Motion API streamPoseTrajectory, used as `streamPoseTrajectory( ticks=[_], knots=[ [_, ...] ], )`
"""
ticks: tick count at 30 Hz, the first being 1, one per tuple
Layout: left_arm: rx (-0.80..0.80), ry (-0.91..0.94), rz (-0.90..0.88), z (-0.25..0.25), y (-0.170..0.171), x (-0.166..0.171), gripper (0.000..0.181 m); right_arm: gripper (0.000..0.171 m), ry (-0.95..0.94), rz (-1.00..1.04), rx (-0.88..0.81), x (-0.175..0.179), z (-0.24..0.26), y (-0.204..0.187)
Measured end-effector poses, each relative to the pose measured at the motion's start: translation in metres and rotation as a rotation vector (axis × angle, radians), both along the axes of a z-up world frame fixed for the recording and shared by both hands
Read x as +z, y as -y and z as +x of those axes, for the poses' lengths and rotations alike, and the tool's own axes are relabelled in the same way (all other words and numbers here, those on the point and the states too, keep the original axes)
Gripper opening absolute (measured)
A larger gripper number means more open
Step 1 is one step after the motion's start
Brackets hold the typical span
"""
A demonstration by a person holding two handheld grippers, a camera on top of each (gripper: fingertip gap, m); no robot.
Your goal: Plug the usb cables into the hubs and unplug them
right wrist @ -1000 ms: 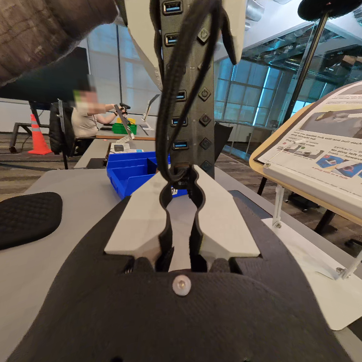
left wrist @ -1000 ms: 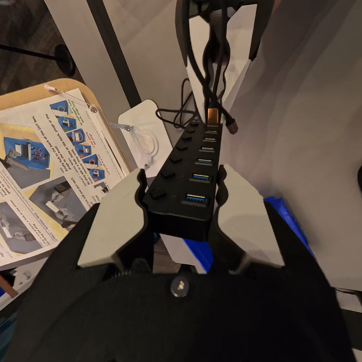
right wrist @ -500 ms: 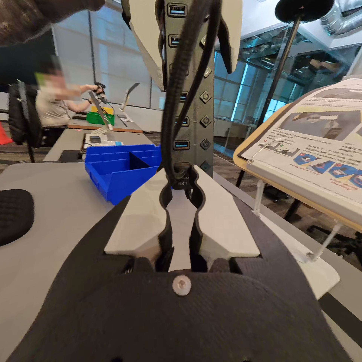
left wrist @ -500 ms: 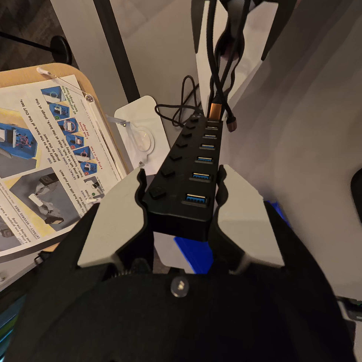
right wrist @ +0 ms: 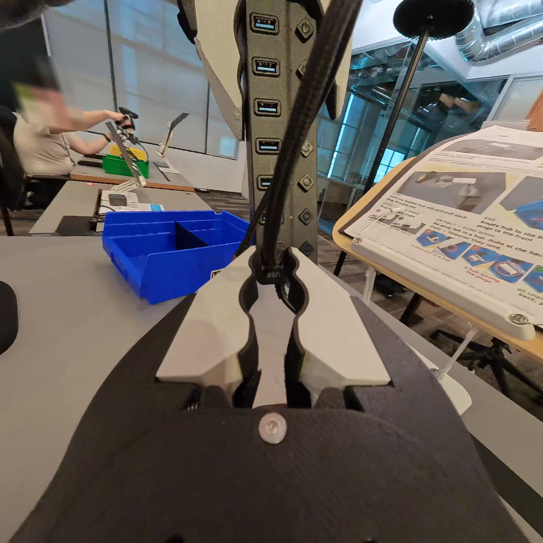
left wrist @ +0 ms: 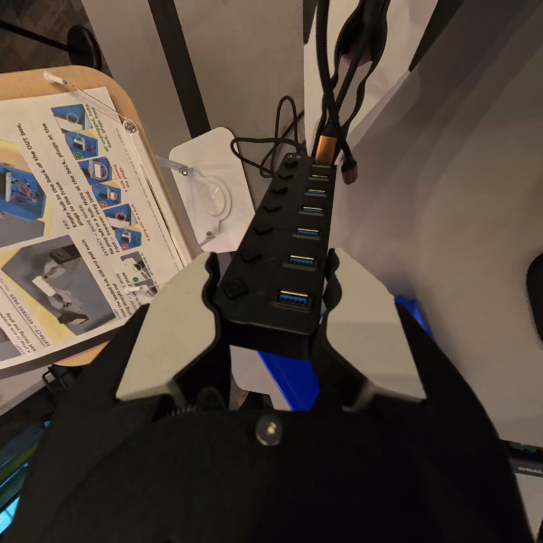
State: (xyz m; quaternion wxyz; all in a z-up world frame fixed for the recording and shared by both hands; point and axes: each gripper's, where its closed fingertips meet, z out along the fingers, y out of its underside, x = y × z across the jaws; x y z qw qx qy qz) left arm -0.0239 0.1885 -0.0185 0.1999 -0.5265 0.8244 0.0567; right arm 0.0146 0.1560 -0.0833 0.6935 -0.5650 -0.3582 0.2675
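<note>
Left gripper (left wrist: 271, 282) clamps near end of black hub (left wrist: 289, 244), held in air above blue bin (right wrist: 173, 249). Right gripper (right wrist: 271, 264) pinches black plug (right wrist: 271, 271) at hub's far end port; its braided cable (right wrist: 296, 123) runs along hub face. Copper plug (left wrist: 324, 148) sits at hub's far end. Instruction board (right wrist: 458, 223) beside hub.

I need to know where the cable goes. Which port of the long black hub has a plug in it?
The farthest port from the left gripper on the long black hub: a copper-coloured plug fills it.
</note>
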Motion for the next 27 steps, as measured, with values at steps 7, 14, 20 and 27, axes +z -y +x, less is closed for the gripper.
streamPoseTrajectory(
  ticks=[7, 14, 20, 27],
  knots=[
    [-0.066, -0.072, 0.106, -0.005, 0.003, -0.001, 0.071, 0.011, -0.073, -0.085, 0.196, -0.002, -0.002, 0.005],
    [-0.034, -0.052, 0.107, -0.007, -0.003, -0.004, 0.071, 0.011, -0.027, -0.033, 0.112, -0.003, 0.001, 0.001],
    [0.003, 0.008, 0.028, -0.010, -0.008, -0.009, 0.070, 0.012, 0.074, 0.065, -0.015, -0.001, 0.005, -0.002],
    [-0.054, -0.030, 0.141, -0.005, -0.006, -0.006, 0.071, 0.011, -0.102, -0.132, 0.167, -0.001, 0.007, -0.003]
  ],
)
